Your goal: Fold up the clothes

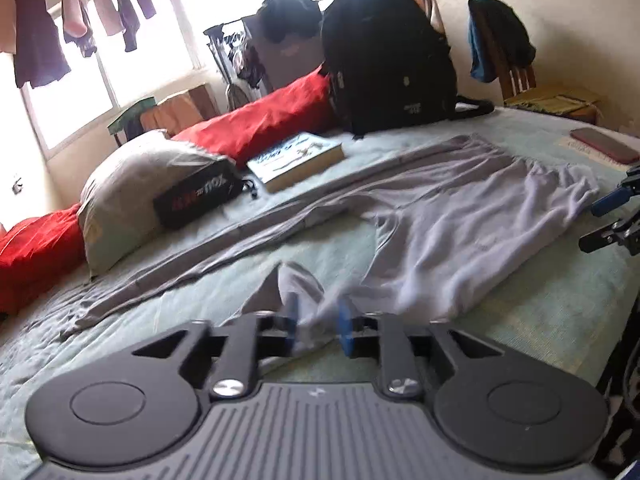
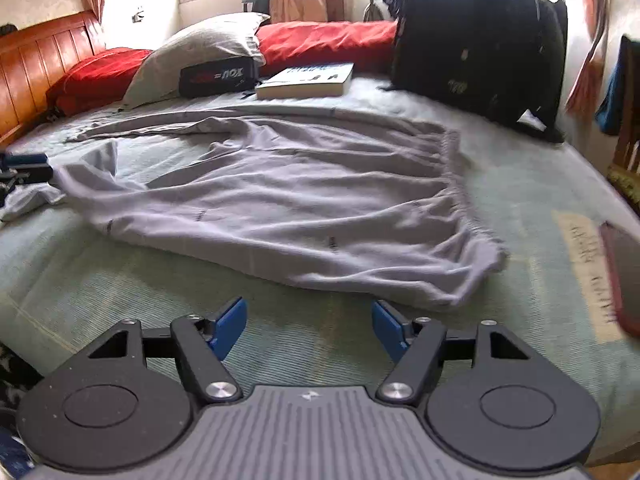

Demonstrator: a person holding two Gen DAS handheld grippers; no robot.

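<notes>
Grey trousers [image 2: 304,200] lie spread on the pale green bedspread [image 2: 160,300], with the gathered waistband [image 2: 454,168] toward the right. One leg [image 1: 200,256] stretches long to the left. The other leg's end [image 1: 316,308] is bunched and lifted between the blue pads of my left gripper [image 1: 320,324]; the jaws stand part-way apart and the cloth sits loosely in the gap. My right gripper [image 2: 308,328] hangs open over bare bedspread just short of the trousers' near edge, nothing between its fingers. Each gripper shows at the edge of the other's view: left gripper [image 2: 28,166], right gripper [image 1: 600,220].
A thick book [image 2: 306,80], a black pouch [image 2: 218,76], a grey pillow [image 2: 200,48] and red pillows [image 2: 324,44] line the far side. A black backpack [image 2: 472,40] stands at the far right. A red phone [image 2: 624,272] lies on the bed's right edge. Wooden headboard [image 2: 36,64] at left.
</notes>
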